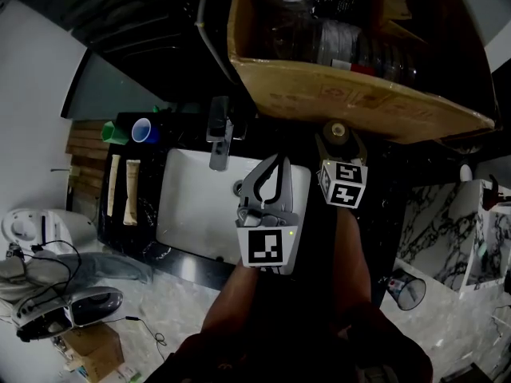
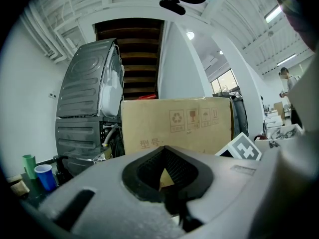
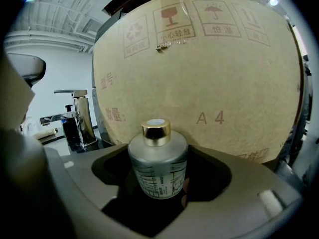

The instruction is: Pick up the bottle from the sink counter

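Note:
A frosted glass bottle with a gold cap and a printed label stands upright between the jaws of my right gripper. Both jaws sit against its sides, so the gripper is shut on it. From the head view I see the gold cap of the bottle from above, just ahead of the right gripper, over the dark counter to the right of the sink. My left gripper hovers over the basin's right part. Its tips meet with nothing between them, as the left gripper view also shows.
A large cardboard box stands close behind the bottle and fills the right gripper view. The faucet is at the back of the white basin. A blue cup and a green cup stand on the counter's left.

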A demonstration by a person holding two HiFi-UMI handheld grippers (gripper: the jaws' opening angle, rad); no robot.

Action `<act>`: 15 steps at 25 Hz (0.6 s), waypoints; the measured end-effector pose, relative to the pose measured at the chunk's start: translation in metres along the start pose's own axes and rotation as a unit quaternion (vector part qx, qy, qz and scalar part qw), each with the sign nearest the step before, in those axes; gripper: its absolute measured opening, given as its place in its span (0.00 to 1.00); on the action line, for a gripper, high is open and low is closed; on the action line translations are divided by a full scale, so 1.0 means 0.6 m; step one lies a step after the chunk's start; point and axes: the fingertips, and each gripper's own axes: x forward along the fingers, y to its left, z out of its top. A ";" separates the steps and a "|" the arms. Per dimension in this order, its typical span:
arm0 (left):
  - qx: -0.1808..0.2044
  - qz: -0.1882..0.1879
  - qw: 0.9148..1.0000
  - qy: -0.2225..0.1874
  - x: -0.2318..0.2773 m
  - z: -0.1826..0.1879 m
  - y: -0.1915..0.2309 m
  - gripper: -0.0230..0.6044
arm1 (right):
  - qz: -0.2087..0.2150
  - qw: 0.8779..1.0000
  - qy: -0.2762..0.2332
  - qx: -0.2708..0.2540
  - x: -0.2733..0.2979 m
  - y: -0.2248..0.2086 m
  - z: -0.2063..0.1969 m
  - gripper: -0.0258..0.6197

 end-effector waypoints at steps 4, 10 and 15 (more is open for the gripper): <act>0.012 0.001 1.000 -0.009 -0.012 0.012 0.002 0.04 | 0.001 1.000 -0.001 0.000 -0.001 0.001 0.000 0.55; 0.007 0.004 1.000 -0.014 -0.032 0.021 0.001 0.04 | -0.003 1.000 0.001 -0.004 -0.013 0.004 -0.004 0.55; 0.009 0.004 1.000 -0.016 -0.043 0.025 -0.001 0.04 | -0.001 1.000 0.008 0.000 -0.040 0.015 -0.015 0.55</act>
